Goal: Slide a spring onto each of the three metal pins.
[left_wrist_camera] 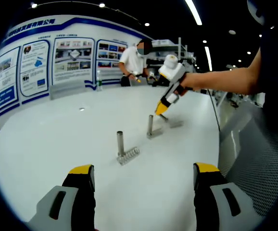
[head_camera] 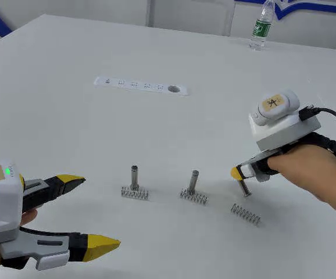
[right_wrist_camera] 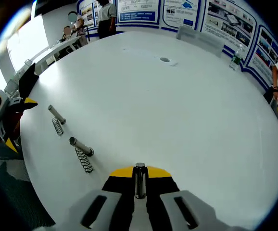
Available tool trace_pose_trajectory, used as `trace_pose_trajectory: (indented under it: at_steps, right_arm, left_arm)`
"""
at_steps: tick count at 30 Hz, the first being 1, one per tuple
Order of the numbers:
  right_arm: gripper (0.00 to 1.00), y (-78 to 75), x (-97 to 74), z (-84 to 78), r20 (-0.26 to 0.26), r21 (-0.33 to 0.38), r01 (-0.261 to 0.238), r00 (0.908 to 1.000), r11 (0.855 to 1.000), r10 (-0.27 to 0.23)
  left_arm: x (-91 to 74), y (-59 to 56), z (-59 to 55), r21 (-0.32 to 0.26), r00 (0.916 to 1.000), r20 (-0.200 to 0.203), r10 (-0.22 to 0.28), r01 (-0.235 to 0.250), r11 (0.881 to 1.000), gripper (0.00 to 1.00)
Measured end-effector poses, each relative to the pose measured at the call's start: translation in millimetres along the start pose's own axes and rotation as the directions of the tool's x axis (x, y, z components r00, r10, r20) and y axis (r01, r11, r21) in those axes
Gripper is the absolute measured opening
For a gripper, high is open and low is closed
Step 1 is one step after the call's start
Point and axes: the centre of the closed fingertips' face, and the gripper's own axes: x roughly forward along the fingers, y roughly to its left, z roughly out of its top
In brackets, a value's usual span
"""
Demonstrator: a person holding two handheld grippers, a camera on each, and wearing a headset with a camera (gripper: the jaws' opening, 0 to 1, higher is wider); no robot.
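Two metal pins stand upright on the white table (head_camera: 69, 116), the left pin (head_camera: 134, 176) and the middle pin (head_camera: 194, 180). A spring lies at the foot of each, the left spring (head_camera: 135, 193) and the middle spring (head_camera: 193, 197). A third spring (head_camera: 245, 213) lies loose further right. My right gripper (head_camera: 238, 172) is shut on the third pin (head_camera: 245, 187), held tilted just above that spring; the same pin (right_wrist_camera: 139, 185) sticks up between its yellow jaws. My left gripper (head_camera: 86, 212) stands open at the near left, with nothing between its fingers (left_wrist_camera: 81, 173).
A white power strip (head_camera: 140, 85) lies in the middle of the table, beyond the pins. A water bottle (head_camera: 261, 24) stands at the far right edge. A person (left_wrist_camera: 132, 62) stands past the far end of the table.
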Motion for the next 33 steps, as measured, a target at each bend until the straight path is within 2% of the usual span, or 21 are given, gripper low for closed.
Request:
trace_pose_trajectory:
  at_steps: [8,18,28,33]
  right_arm:
    - [0.08,0.2,-9.8,-1.7,0.047,0.022,0.008,0.9989,1.0,-0.009]
    - [0.09,1.5,-20.1,-9.3,0.076,0.031,0.014,0.997,0.999,-0.017]
    - [0.09,2.3,-22.0,-12.1,0.108,0.038,0.005,0.9941,0.999,-0.009]
    - [0.09,2.5,-21.9,-12.3,0.127,0.02,-0.001,0.992,1.0,-0.002]
  left_arm:
    - [-0.7,0.2,2.1,0.005,1.0,0.001,0.0,0.0,1.0,0.86]
    - [-0.1,-0.7,2.8,0.007,1.0,0.003,-0.003,0.003,1.0,0.86]
    - [-0.4,-1.4,3.8,0.011,1.0,0.005,-0.005,0.004,1.0,0.86]
    - [-0.2,-1.6,4.3,0.01,1.0,0.007,-0.004,0.004,1.0,0.86]
